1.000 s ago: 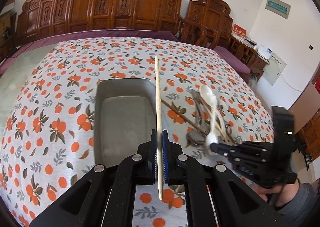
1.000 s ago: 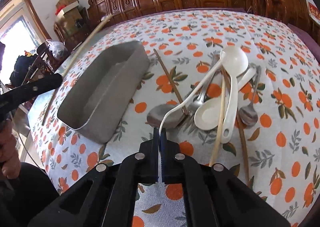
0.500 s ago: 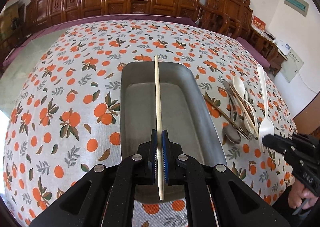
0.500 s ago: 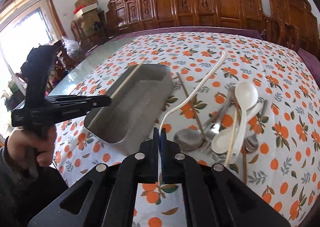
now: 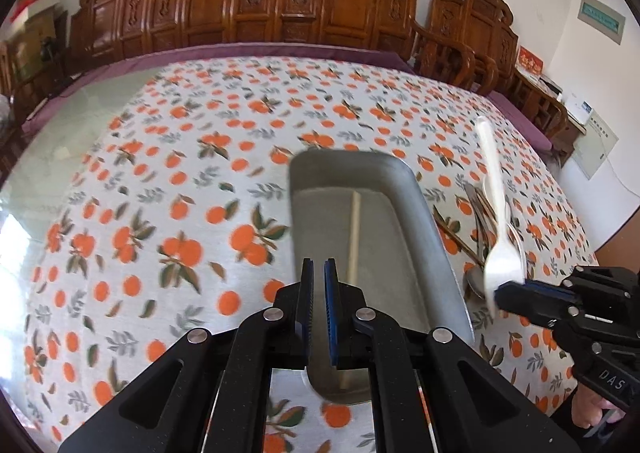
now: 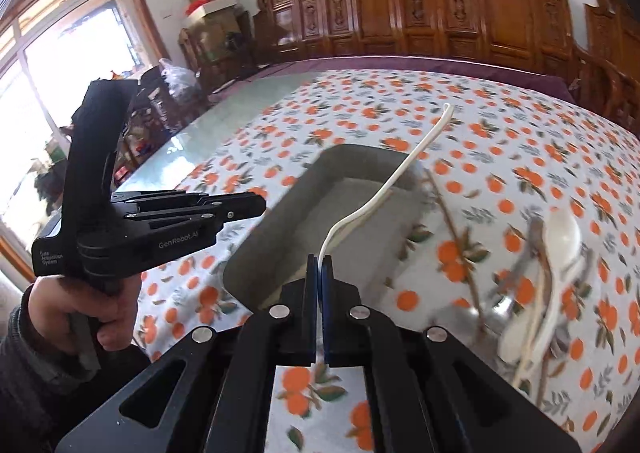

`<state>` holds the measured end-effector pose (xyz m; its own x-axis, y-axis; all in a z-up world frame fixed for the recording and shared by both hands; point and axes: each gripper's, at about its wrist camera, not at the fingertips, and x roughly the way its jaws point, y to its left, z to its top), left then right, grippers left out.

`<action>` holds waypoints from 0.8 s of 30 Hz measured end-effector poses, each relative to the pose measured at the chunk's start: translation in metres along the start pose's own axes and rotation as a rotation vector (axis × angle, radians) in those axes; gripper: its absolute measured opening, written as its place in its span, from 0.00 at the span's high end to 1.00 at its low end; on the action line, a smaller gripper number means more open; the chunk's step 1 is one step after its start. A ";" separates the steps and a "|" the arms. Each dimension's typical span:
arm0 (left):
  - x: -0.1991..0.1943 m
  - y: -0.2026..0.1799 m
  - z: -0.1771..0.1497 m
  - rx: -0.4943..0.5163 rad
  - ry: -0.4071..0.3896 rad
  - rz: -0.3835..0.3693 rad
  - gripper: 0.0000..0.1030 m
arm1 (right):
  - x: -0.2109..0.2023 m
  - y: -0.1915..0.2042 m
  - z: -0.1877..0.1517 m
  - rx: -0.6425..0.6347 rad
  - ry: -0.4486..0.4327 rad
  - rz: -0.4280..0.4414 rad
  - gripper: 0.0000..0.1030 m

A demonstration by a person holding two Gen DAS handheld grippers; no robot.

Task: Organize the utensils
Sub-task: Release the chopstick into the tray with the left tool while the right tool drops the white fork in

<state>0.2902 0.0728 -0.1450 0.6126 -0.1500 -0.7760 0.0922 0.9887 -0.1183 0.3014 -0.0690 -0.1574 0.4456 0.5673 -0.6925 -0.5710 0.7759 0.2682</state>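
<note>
Left and right wrist views of a table covered by an orange-print tablecloth [image 5: 160, 173], with carved wooden chairs [image 5: 296, 1] ranged along the far wall. The left gripper [image 5: 319, 265] hangs above the near end of a grey metal tray [image 5: 424, 213]; its blue-padded jaws stand slightly apart with nothing between them. A pale wooden chopstick [image 5: 354, 237] lies lengthwise on the tray floor, its near end hidden behind the gripper. The right gripper [image 6: 320, 259] is pressed together on a white plastic fork [image 6: 384, 197], pinched at the tine end, so that the curved handle arches up and away, across the tray in the right wrist view. In the left wrist view the fork stands nearly upright to the right of the tray. The remaining utensils lie in a loose pile on the cloth beside the tray: a white spoon [image 6: 564, 229], metal cutlery blurred beyond telling apart, and a dark chopstick [image 6: 452, 229]. A person's left hand [image 6: 92, 305], in a grey sleeve, grips the left gripper's handle.
</note>
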 end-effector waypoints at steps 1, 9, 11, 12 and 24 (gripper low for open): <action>-0.003 0.002 0.001 -0.001 -0.006 0.006 0.96 | 0.005 0.004 0.003 -0.007 0.009 0.016 0.98; -0.013 0.017 0.003 -0.018 -0.032 0.033 0.96 | 0.045 0.016 0.010 -0.020 0.086 0.049 0.97; -0.013 0.017 0.003 -0.019 -0.034 0.033 0.96 | 0.053 0.015 0.009 -0.026 0.105 0.037 0.95; -0.013 0.016 0.003 -0.016 -0.035 0.031 0.95 | 0.054 0.015 0.009 -0.031 0.106 0.028 0.94; -0.020 -0.016 0.002 0.037 -0.062 -0.028 0.64 | -0.015 -0.030 -0.004 -0.001 -0.010 -0.120 0.91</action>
<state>0.2777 0.0600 -0.1263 0.6566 -0.1783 -0.7328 0.1385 0.9836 -0.1153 0.3092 -0.1021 -0.1580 0.5179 0.4729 -0.7129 -0.5138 0.8382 0.1828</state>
